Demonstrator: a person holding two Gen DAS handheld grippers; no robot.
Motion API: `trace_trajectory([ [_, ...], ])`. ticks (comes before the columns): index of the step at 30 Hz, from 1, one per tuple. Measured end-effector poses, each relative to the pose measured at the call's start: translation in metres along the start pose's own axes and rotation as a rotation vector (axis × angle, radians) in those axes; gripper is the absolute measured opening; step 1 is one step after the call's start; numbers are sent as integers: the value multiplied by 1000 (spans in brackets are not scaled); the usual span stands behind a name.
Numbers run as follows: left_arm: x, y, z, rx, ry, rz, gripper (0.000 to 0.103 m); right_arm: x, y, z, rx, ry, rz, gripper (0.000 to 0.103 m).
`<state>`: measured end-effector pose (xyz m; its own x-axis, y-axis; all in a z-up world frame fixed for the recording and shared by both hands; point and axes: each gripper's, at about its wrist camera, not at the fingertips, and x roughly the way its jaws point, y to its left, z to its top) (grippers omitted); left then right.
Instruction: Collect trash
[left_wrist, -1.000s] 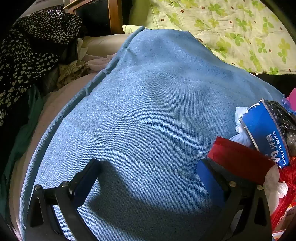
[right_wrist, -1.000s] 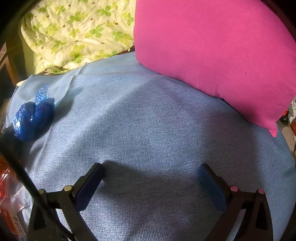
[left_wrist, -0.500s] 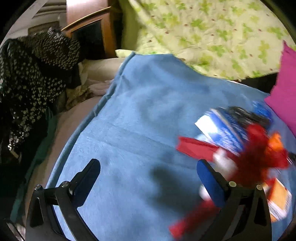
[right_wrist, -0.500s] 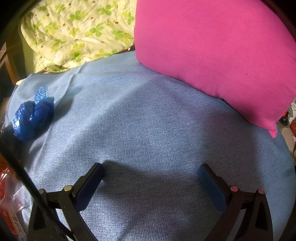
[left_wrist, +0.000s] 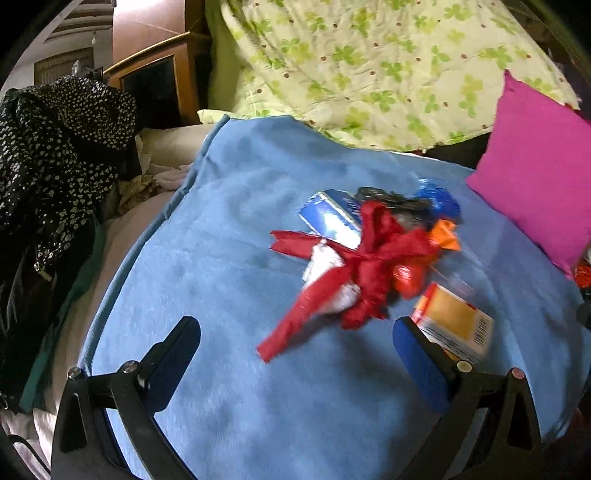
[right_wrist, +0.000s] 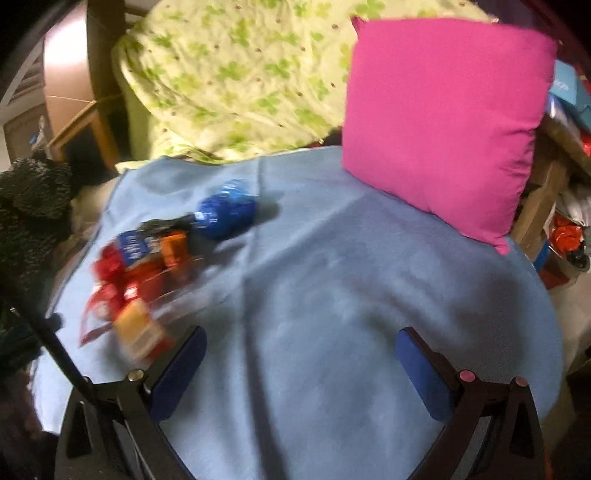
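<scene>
A heap of trash lies on the blue blanket (left_wrist: 236, 229): a red plastic bag (left_wrist: 373, 266) with knotted handles, a blue carton (left_wrist: 332, 218), white tissue (left_wrist: 325, 262), an orange and yellow packet (left_wrist: 454, 325) and a crumpled blue wrapper (left_wrist: 439, 199). My left gripper (left_wrist: 295, 350) is open above the blanket, just short of the heap, with the packet beside its right finger. In the right wrist view the same heap (right_wrist: 140, 280) sits at the left with the blue wrapper (right_wrist: 229, 210) behind it. My right gripper (right_wrist: 301, 369) is open and holds nothing.
A pink pillow (right_wrist: 443, 118) leans at the back right, a green flowered quilt (left_wrist: 369, 62) behind. Dark spotted clothing (left_wrist: 48, 140) is piled off the blanket's left edge beside a wooden cabinet (left_wrist: 159, 77). Cluttered boxes (right_wrist: 565, 206) stand at the right of the bed.
Both grippers pulled back and up, so more of the bed shows. The trash heap came fully into both views. Both grippers stayed open.
</scene>
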<state>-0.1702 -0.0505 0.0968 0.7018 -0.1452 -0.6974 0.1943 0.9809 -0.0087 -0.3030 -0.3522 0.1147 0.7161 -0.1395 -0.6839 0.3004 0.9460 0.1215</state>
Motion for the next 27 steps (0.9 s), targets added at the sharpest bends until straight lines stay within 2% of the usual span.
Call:
trace_trajectory([
  [3,-14,-5,-6,5,-11,-9,103,-26,13,-16,-4,-12,17,103],
  [9,-27,-9,-13,-4,-16,-20,103,-39,36,-36,-56,-15,43,103],
  [27,-39,-16,-19,9,-21,-39,103,-50,46,-46,-73,-25,53,103],
])
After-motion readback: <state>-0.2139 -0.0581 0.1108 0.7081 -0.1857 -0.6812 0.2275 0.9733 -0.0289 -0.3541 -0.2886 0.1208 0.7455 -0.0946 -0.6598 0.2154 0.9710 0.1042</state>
